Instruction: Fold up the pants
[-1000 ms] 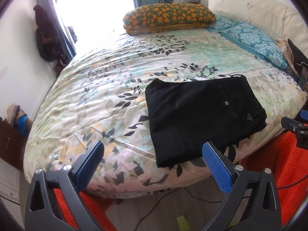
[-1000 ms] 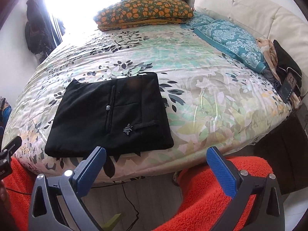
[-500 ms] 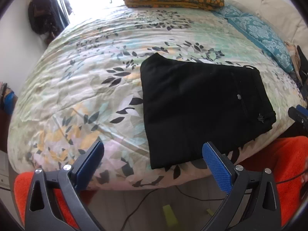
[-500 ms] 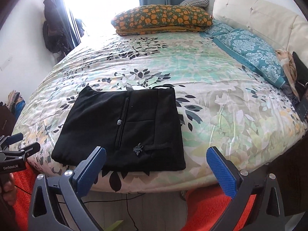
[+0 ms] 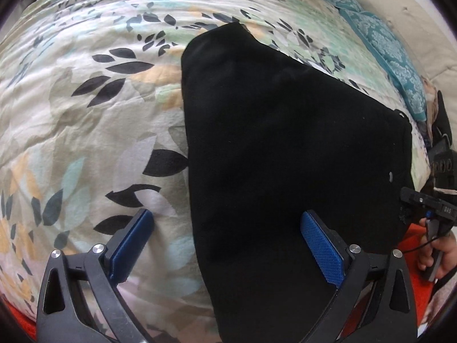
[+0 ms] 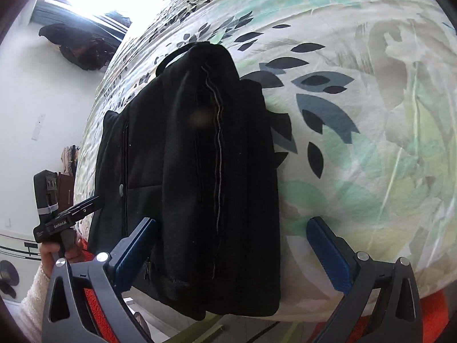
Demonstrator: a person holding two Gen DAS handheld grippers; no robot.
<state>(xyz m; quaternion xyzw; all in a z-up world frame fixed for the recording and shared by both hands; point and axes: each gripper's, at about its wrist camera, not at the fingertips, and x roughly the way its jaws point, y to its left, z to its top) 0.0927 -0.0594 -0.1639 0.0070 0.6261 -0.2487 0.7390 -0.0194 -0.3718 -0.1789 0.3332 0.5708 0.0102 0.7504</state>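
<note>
The black pants point(image 5: 285, 148) are lying folded up into a thick flat block on the leaf-print bedspread point(image 5: 85, 114), sitting close to the near edge of the bed. From the right wrist view you can see the layers stacked on that end point(image 6: 205, 171), with a pale stitched seam running down the middle and a small button on the panel further left.

The left gripper point(image 5: 225, 245) is hanging right over the pants' left edge: its right finger point(image 5: 321, 250) is showing over the black cloth and its left finger point(image 5: 132, 245) over bare bedspread. The jaws are standing wide apart, though they've just been closing a little, and the pads aren't pressing on anything, with the pants' edge between them.

The right gripper point(image 6: 237, 251) is doing the mirror thing at the right end of the pants. Left finger point(image 6: 134, 251) over the fabric, right finger point(image 6: 328, 254) over the bedspread just past the pants' right edge. Jaws are apart here too, and they've just been closing in; the pads aren't gripping the cloth.

A hand in a fuzzy white sleeve point(image 6: 31, 294) is showing at the left of the right wrist view. Something orange-red and fuzzy point(image 6: 428, 314) is peeking out below the near edge of the bed. A teal patterned pillow point(image 5: 394, 57) is lying far right.
</note>
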